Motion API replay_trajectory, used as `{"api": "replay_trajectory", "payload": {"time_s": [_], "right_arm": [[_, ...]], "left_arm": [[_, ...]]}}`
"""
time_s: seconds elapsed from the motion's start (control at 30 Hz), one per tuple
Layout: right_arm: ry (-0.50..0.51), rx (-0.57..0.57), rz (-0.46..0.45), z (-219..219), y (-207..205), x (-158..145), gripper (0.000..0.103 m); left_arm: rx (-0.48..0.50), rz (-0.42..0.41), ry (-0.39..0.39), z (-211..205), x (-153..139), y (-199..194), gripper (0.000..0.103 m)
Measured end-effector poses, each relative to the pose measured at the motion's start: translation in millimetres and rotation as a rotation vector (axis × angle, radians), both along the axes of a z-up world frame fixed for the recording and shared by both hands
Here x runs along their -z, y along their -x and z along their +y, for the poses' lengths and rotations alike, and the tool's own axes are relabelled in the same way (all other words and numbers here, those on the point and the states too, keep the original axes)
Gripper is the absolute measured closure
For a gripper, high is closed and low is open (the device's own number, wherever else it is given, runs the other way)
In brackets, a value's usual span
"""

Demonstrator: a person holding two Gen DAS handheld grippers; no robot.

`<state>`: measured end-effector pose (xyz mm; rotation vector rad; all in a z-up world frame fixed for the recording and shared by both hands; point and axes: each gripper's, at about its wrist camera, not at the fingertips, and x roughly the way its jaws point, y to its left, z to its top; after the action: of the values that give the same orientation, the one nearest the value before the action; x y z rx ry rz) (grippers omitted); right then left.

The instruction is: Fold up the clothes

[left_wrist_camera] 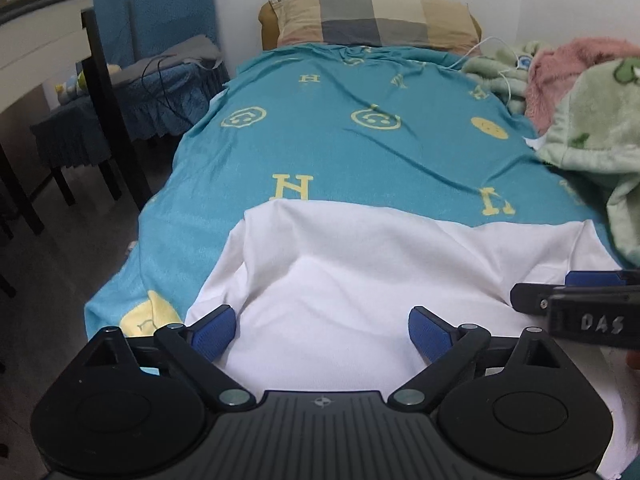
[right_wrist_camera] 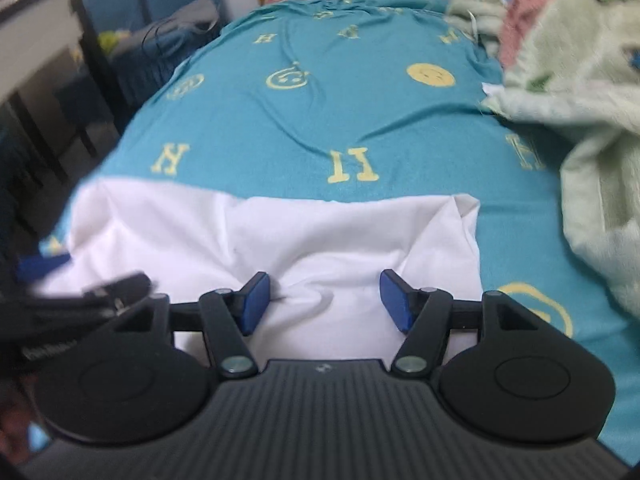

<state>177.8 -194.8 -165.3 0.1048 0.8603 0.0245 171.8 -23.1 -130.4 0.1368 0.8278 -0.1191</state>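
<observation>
Claws released over a white garment on the bed

Chairs (left_wrist_camera: pixel 160 40) with blue covers stand at the far left beside the bed, next to a pale table (left_wrist_camera: pixel 36 52) edge. Across the bed lies a teal sheet (left_wrist_camera: pixel 340 140) printed with yellow letters and smiley faces, and a checked pillow (left_wrist_camera: pixel 372 16) sits at its far end. On the near part of the sheet rests the white garment (left_wrist_camera: pixel 340 272), spread flat with soft creases, its far edge straight and a folded corner at its right. The left claw (left_wrist_camera: pixel 322 334) hangs over the garment's near left part, jaws wide apart and released, cloth lying below them and nothing pinched. Just to its right, the right claw (right_wrist_camera: pixel 324 300) hovers over the near middle of the garment, jaws also parted and released, with a small pucker of cloth between the blue pads but not pressed by them. At the far right, a green fleece blanket (left_wrist_camera: pixel 592 132) and a pink fleece (left_wrist_camera: pixel 560 68) are heaped on the bed, with a white cable (left_wrist_camera: pixel 508 80) trailing beside them
</observation>
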Motion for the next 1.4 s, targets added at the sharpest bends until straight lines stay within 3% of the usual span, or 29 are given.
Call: {"api": "replay_trajectory", "payload": {"time_s": [0.07, 0.17, 0.5, 0.73, 0.97, 1.17, 1.4], "right_arm": [[0.023, -0.004, -0.008, 4.2, 1.6, 0.5, 0.039], [-0.021, 0.016, -0.007, -3.8, 5.7, -4.2, 0.04], [-0.117, 0.075, 0.013, -26.7, 25.8, -31.3, 0.04], [-0.16, 0.121, 0.012, -41.1, 35.4, -45.5, 0.04], [-0.207, 0.157, -0.009, -51.7, 41.8, -55.9, 0.04], [-0.206, 0.163, 0.003, -48.4, 49.1, -54.3, 0.04], [-0.235, 0.207, -0.006, -53.9, 82.8, -58.3, 0.04]], "left_arm": [[-0.015, 0.008, -0.009, -1.7, -5.8, 4.2, 0.008], [-0.057, 0.025, -0.034, -5.2, -30.6, 23.0, 0.008], [-0.054, -0.048, 0.041, -23.6, -176.6, 118.4, 0.006], [-0.04, -0.1, 0.053, -52.7, -230.1, 158.3, 0.004], [-0.052, -0.123, 0.103, -53.7, -243.1, 168.4, 0.003], [-0.014, -0.073, 0.178, -48.4, -237.7, 161.5, 0.002], [-0.029, -0.028, 0.219, -25.3, -164.3, 128.8, 0.001]]}}
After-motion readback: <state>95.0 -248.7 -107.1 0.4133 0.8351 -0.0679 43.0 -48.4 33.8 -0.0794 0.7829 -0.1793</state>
